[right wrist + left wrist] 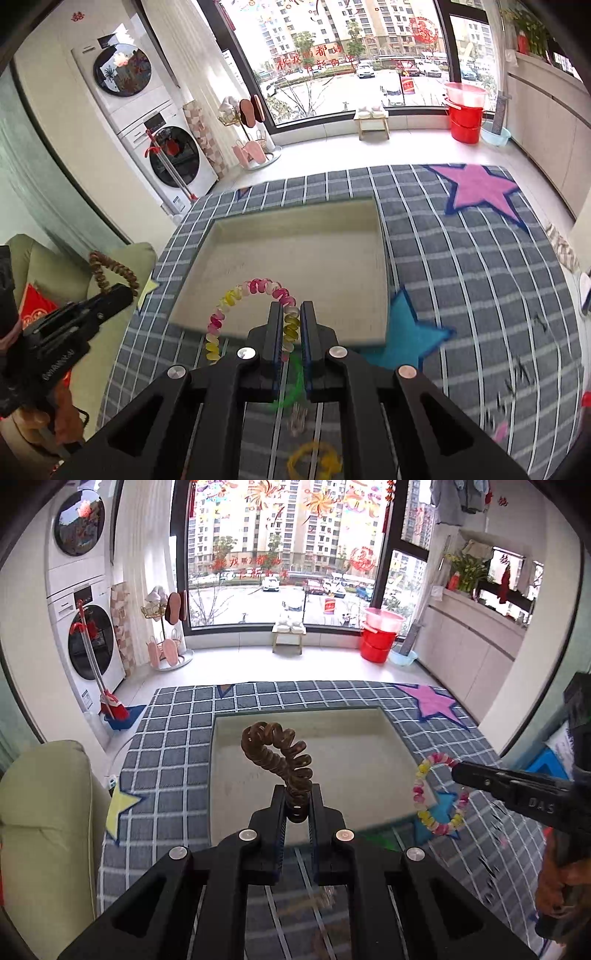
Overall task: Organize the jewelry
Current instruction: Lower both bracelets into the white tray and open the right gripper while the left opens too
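My left gripper [297, 805] jaws pinch the brown coil [280, 757]; right gripper [291, 325] jaws pinch the pastel coil [255, 291]. Both coils dangle: a snag on the tray [295, 218] rim could pull them free.

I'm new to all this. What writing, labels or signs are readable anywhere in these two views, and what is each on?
"DAS": raised letters on the side of the right hand-held gripper, the rest cut off.
Pale lettering on the side of the left hand-held gripper: too blurred to read.
Red characters on the window: Chinese, too blurred to quote.
Red sign outside the window: too small.
Washing machine panel and sticker: too small.
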`<act>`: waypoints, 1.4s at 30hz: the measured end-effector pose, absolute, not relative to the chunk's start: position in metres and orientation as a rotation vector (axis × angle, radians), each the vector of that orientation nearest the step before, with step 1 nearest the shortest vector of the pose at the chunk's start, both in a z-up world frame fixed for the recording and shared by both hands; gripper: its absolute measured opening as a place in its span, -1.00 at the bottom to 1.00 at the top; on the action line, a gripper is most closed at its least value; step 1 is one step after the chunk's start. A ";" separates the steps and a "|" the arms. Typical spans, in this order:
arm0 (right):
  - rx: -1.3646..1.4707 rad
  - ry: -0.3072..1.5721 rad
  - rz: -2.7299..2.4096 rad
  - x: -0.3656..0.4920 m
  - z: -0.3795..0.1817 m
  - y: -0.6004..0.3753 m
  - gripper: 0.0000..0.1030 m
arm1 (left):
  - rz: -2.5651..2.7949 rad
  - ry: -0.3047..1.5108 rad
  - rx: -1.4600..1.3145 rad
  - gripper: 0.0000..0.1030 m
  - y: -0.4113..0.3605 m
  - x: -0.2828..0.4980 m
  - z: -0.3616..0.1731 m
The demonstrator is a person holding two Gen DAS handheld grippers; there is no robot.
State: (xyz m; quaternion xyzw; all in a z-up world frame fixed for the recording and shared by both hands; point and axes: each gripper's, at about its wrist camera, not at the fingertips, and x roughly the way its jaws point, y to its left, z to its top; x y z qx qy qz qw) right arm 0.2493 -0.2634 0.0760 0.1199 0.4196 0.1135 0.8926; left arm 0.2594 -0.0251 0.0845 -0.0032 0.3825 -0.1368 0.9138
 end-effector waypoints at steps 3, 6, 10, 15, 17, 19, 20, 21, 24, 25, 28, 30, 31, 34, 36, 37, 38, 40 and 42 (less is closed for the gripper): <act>0.255 0.876 0.231 0.276 0.071 -0.263 -0.81 | -0.272 0.805 0.000 -0.53 -0.030 0.290 0.072; 0.271 0.895 0.218 0.301 0.059 -0.263 -0.81 | -0.277 0.826 0.000 -0.53 -0.037 0.317 0.058; 0.299 0.938 0.201 0.333 0.032 -0.264 -0.81 | -0.269 0.870 0.008 -0.53 -0.049 0.346 0.037; 0.316 0.965 0.179 0.360 0.005 -0.269 -0.81 | -0.252 0.923 0.053 -0.53 -0.062 0.373 0.006; 0.305 0.970 0.173 0.366 -0.001 -0.266 -0.81 | -0.244 0.944 0.054 -0.53 -0.063 0.380 -0.005; 0.282 0.975 0.170 0.374 -0.007 -0.263 -0.81 | -0.231 0.960 0.059 -0.53 -0.063 0.384 -0.015; 0.273 0.981 0.167 0.376 -0.010 -0.260 -0.81 | -0.225 0.970 0.059 -0.53 -0.062 0.386 -0.020; 0.267 0.986 0.168 0.377 -0.014 -0.259 -0.81 | -0.222 0.981 0.057 -0.53 -0.061 0.388 -0.024; 0.243 1.007 0.169 0.379 -0.024 -0.252 -0.81 | -0.217 0.986 0.055 -0.53 -0.061 0.389 -0.031; 0.235 1.014 0.168 0.380 -0.027 -0.251 -0.81 | -0.213 0.984 0.058 -0.53 -0.062 0.389 -0.032; 0.229 1.037 0.170 0.379 -0.035 -0.248 -0.81 | -0.206 0.991 0.051 -0.53 -0.063 0.390 -0.034; 0.221 1.030 0.165 0.377 -0.035 -0.247 -0.81 | -0.198 1.001 0.047 -0.53 -0.063 0.391 -0.035; 0.213 1.032 0.162 0.377 -0.035 -0.245 -0.81 | -0.194 0.999 0.048 -0.53 -0.063 0.391 -0.035; 0.176 1.040 0.163 0.376 -0.036 -0.241 -0.80 | -0.179 0.999 0.056 -0.53 -0.064 0.392 -0.034; 0.190 1.045 0.167 0.375 -0.035 -0.243 -0.75 | -0.169 1.000 0.049 -0.53 -0.064 0.392 -0.034; 0.206 1.048 0.171 0.375 -0.035 -0.243 -0.71 | -0.166 1.003 0.042 -0.53 -0.062 0.392 -0.034; 0.223 1.051 0.177 0.374 -0.034 -0.245 -0.53 | -0.162 1.007 0.028 -0.53 -0.060 0.392 -0.033; 0.239 1.047 0.178 0.372 -0.032 -0.247 -0.10 | -0.161 1.005 0.009 -0.53 -0.058 0.391 -0.032; 0.238 1.019 0.179 0.368 -0.024 -0.249 -0.01 | -0.164 0.998 0.011 -0.53 -0.057 0.389 -0.031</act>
